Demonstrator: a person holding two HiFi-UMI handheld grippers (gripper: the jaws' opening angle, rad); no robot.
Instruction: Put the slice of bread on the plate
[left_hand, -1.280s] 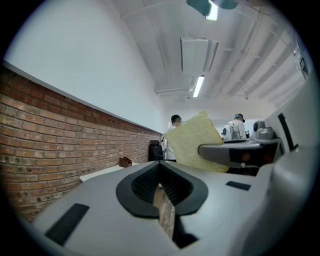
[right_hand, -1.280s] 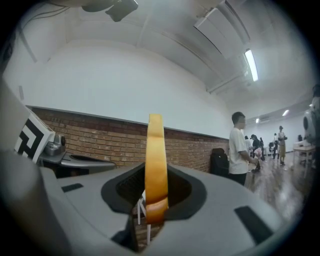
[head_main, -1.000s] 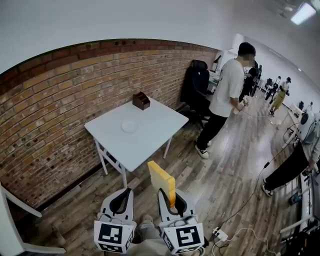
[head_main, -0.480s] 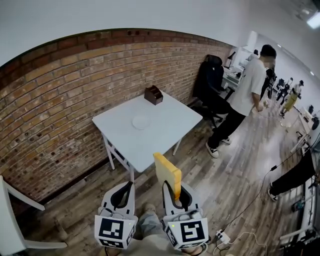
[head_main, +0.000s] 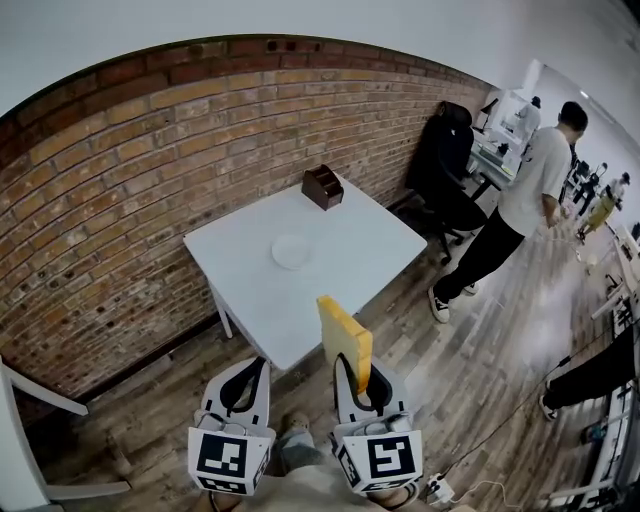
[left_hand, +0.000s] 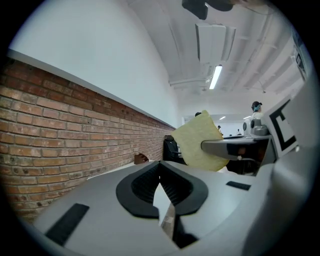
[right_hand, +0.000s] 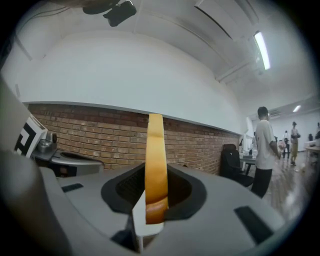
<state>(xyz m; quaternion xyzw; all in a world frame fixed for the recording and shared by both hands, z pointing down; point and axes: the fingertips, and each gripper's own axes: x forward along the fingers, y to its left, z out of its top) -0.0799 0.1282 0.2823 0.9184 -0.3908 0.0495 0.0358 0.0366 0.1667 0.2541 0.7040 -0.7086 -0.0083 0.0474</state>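
Observation:
A slice of bread (head_main: 345, 340), pale with a golden crust, stands upright on edge in my right gripper (head_main: 360, 378), which is shut on its lower end. In the right gripper view the slice of bread (right_hand: 155, 160) rises edge-on from between the black pads. My left gripper (head_main: 250, 378) hangs beside it, shut and empty; its pads meet in the left gripper view (left_hand: 161, 182), where the bread (left_hand: 197, 142) shows at right. A small white plate (head_main: 291, 251) lies mid-table on the white table (head_main: 370, 255), ahead of both grippers and beyond the near table corner.
A brown wooden holder (head_main: 323, 186) sits at the table's far corner by the brick wall (head_main: 120, 200). A black office chair (head_main: 448, 165) and a walking person (head_main: 525, 200) are to the right. A white frame (head_main: 25, 400) stands at left; cables (head_main: 470, 490) lie on the wood floor.
Both grippers, with the bread still held, have come closer to the table's near corner. The person at right has walked further away to the right.

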